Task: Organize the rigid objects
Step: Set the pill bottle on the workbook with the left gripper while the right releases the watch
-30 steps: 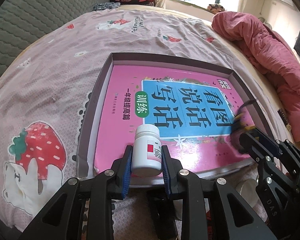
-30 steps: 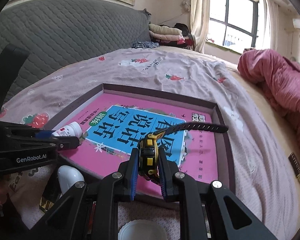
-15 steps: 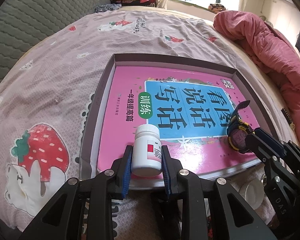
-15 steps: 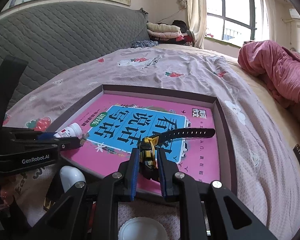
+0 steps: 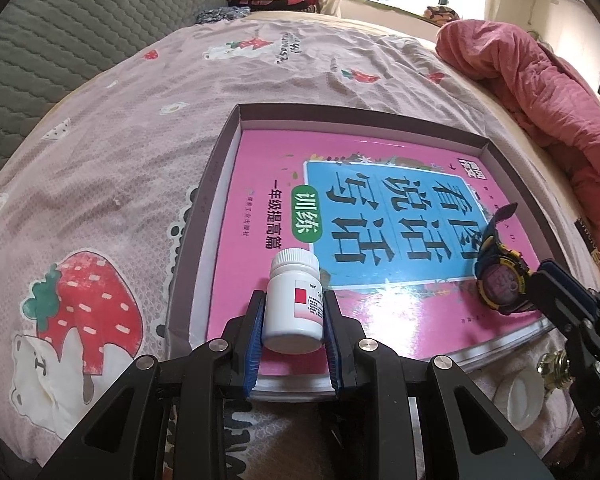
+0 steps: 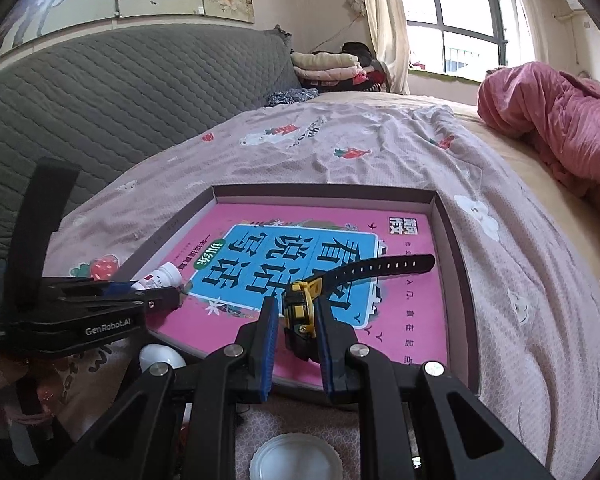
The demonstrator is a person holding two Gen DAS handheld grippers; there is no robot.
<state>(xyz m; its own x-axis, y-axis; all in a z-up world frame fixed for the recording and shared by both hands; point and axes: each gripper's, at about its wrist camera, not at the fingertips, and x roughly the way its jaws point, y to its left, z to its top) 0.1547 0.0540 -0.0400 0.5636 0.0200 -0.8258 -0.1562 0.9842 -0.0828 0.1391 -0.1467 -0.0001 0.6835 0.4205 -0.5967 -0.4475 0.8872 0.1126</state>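
A shallow brown box (image 5: 204, 200) (image 6: 456, 248) lies on the bed with a pink book (image 5: 268, 184) (image 6: 412, 312) inside. My left gripper (image 5: 294, 320) (image 6: 156, 302) is shut on a white pill bottle (image 5: 294, 300) (image 6: 160, 278) with a red-marked label, held over the book's near left part. My right gripper (image 6: 296, 320) is shut on the yellow-and-black case of a wristwatch (image 6: 300, 308) (image 5: 500, 276), low over the book's near right corner. The watch's black strap (image 6: 388, 266) sticks out forward over the cover.
The patterned pink bedsheet (image 5: 100, 168) surrounds the box. A pink quilt (image 5: 540, 92) is heaped at the right and a grey padded headboard (image 6: 120, 88) stands at the left. White round lids (image 6: 296, 460) (image 5: 520, 400) and other small items lie near the front edge.
The right gripper has brought the watch lower and forward over the book, and it is now sharp in the left wrist view. The left gripper with the bottle has hardly moved.
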